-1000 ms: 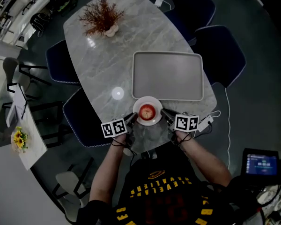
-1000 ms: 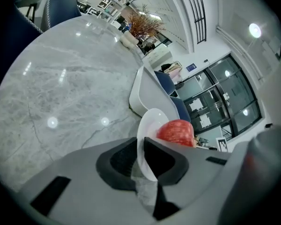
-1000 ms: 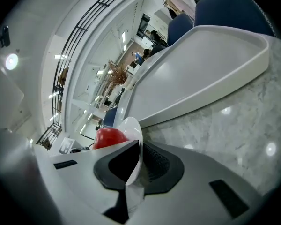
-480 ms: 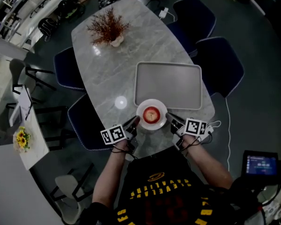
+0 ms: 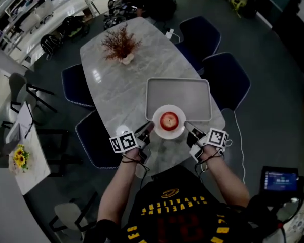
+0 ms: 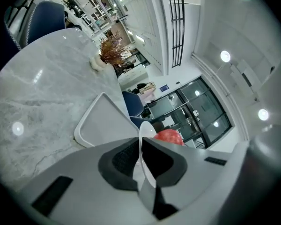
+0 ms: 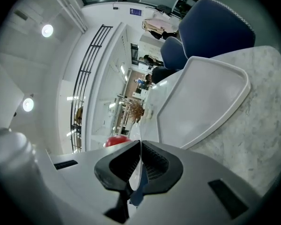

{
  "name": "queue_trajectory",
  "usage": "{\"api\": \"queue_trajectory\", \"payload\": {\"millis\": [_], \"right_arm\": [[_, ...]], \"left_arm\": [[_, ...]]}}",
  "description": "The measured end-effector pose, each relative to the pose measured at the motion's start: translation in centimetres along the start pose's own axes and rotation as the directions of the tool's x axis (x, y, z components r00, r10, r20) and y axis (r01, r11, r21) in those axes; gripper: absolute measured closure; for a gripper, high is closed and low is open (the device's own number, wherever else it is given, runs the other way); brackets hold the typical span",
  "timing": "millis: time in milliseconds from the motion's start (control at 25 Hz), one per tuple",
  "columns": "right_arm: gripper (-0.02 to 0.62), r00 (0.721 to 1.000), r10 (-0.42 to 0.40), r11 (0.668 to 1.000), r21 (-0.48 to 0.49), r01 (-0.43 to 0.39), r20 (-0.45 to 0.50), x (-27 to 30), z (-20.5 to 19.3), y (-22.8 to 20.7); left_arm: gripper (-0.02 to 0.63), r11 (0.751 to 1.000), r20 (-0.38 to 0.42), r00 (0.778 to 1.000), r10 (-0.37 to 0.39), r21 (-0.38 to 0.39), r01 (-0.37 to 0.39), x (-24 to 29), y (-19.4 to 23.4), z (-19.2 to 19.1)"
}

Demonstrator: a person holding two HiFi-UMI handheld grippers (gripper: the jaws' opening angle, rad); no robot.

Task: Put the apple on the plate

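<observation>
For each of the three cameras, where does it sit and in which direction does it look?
Head view: on the person's head, looking steeply down at the table; shows both forearms, the left gripper and the right gripper.
Left gripper view: on the left gripper, looking along its own jaws, which have just been closing on the plate rim, towards the tray.
Right gripper view: on the right gripper, looking along its own jaws, shut on the plate's opposite rim.
Shared: both gripper views show the apple, tray and plate.

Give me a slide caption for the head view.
Left gripper, jaws just closing, and right gripper pinch the plate rim; apple on it, near the tray.
</observation>
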State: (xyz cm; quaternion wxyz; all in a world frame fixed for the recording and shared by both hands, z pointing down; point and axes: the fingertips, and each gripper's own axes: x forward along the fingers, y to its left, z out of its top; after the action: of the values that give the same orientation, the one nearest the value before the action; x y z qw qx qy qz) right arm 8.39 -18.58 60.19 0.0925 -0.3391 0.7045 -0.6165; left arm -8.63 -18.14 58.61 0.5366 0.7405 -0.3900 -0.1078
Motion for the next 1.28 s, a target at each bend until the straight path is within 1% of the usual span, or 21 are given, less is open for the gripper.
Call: {"api": "queue_trajectory", "payload": {"millis": [120,200,320,440,560,680,760,800,920,960,1080,1200,1280], "right_arm": [[0.572,0.999,0.011,1.0,-0.023,-0.01,0.034,-0.2,2.2,0.4],[0.572,0.998,0.012,0.999,-0.037,-0.01,0.055,-0.8,2.1,1.5],[0.572,0.997,-0.009,0.999,-0.043,0.013,0.073,-1.6,1.6,2.9],[0.572,0.997,-0.023,0.999,-0.038,0.026,0.077,-1.5,2.2,2.7],[0.572,0.996,-0.047,0.998,-0.029,0.049,0.079,-1.6,2.6,2.3],[0.572,0.996,-0.058,0.998,-0.032,0.06,0.072,-1.3,2.2,2.1],[0.572,0.996,-0.059,0.998,-0.019,0.06,0.061,-0.8,2.2,1.4],[0.572,0.997,-0.061,0.998,-0.009,0.062,0.049,-0.3,3.2,0.5],[0.572,0.998,-0.062,0.998,-0.003,0.062,0.001,2.0,9.1,-3.1],[0.572,0.998,-0.066,0.998,-0.006,0.066,-0.014,2.5,10.1,-3.8],[0.572,0.994,-0.1,0.995,-0.006,0.1,-0.05,2.9,9.5,-4.5],[0.572,0.993,-0.1,0.995,-0.028,0.098,-0.067,3.2,9.0,-4.7],[0.572,0.991,-0.106,0.994,-0.031,0.104,-0.076,3.9,9.5,-5.5]], "left_arm": [[0.583,0.999,0.0,0.999,-0.035,0.008,0.035,1.7,-0.9,1.1],[0.583,0.999,-0.007,0.999,-0.05,0.011,0.05,1.3,-1.6,1.3],[0.583,0.998,-0.039,0.998,-0.048,0.032,0.049,0.7,-2.4,1.2],[0.583,0.998,-0.065,0.997,-0.04,0.054,0.043,1.6,-2.7,1.3],[0.583,0.998,-0.075,0.997,-0.033,0.051,0.037,2.2,-2.7,1.5],[0.583,0.998,-0.089,0.996,-0.014,0.055,0.019,1.9,-2.2,1.3],[0.583,0.999,-0.095,0.995,0.007,0.042,-0.003,2.2,-1.4,1.1],[0.583,0.999,-0.096,0.995,0.021,0.031,-0.018,3.4,-0.9,1.1],[0.583,0.997,-0.099,0.992,0.072,0.014,-0.071,10.1,0.7,2.4],[0.583,0.996,-0.102,0.991,0.085,0.012,-0.084,11.3,1.0,2.6],[0.583,0.994,-0.109,0.988,0.109,0.001,-0.11,11.2,1.8,2.5],[0.583,0.992,-0.114,0.985,0.127,-0.006,-0.128,10.6,2.3,2.0],[0.583,0.989,-0.122,0.982,0.142,-0.008,-0.144,11.3,3.1,1.9]]}}
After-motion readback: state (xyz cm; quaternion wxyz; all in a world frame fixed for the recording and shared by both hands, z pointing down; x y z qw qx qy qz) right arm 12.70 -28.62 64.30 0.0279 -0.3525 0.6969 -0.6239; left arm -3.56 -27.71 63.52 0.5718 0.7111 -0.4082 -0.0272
